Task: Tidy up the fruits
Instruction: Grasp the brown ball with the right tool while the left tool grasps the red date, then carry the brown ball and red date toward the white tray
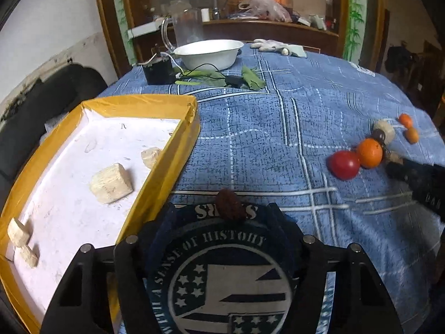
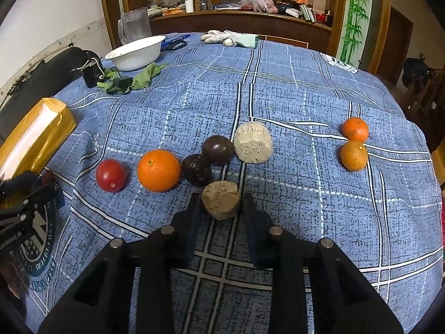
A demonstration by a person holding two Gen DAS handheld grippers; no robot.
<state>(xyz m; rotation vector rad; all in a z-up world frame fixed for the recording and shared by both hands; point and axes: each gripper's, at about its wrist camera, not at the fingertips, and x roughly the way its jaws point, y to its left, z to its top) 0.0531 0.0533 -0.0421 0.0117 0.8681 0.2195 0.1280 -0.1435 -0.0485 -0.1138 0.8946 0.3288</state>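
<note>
Left gripper (image 1: pixel 230 211) pinches a dark wrinkled fruit (image 1: pixel 230 204) beside the yellow tray (image 1: pixel 144 103), likely for sorting | right gripper (image 2: pixel 221 208) spread around a tan chunk (image 2: pixel 220 203) on the worktop (image 2: pixel 292 89), poised to grasp

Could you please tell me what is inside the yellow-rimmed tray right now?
The tray holds four pale cut chunks on its white floor. The left gripper covers the near corner, so anything there is hidden.
</note>
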